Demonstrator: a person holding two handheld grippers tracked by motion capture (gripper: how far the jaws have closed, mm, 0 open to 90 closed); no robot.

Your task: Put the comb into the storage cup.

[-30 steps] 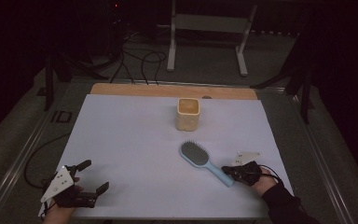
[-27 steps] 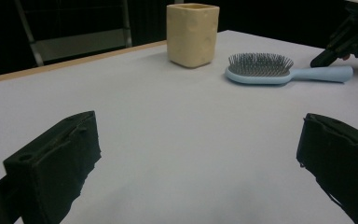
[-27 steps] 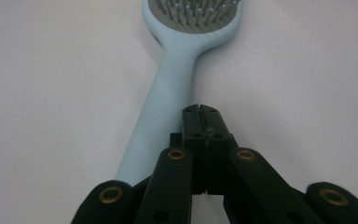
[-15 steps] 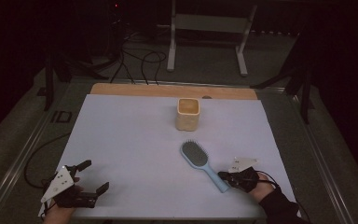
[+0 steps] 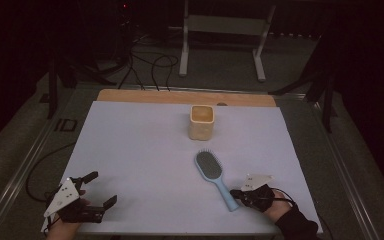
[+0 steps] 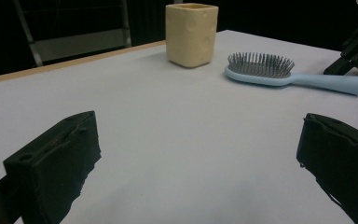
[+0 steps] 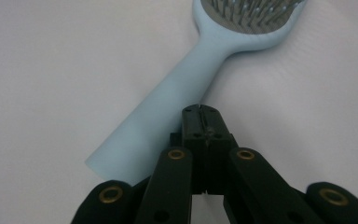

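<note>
Blue plastic, bristles up: the brush (image 5: 213, 175) lay flat on the white sheet (image 5: 140, 145), near the right front corner, its head toward the cup (image 5: 201, 122) and its handle toward the person. We noted the cup standing upright, well apart from the brush, nearer the far edge.

The right gripper (image 7: 200, 111) had its jaws pressed together with nothing between them, tips touching or just beside the right flank of the handle near its end. The left gripper (image 5: 97, 190) rested at the left front, jaws spread wide and empty, well apart from both things.

Our judgement of risk:
- With jaws closed against the handle's side, any forward push would likely slide or spin the brush on the smooth sheet rather than take hold of it
- A spin could carry the handle end toward the front edge of the table
- A grip taken this close to the handle's end would leave the heavier head hanging, so the brush could droop or twist out on lifting
- We could not tell whether the tips actually bore on the handle
</note>
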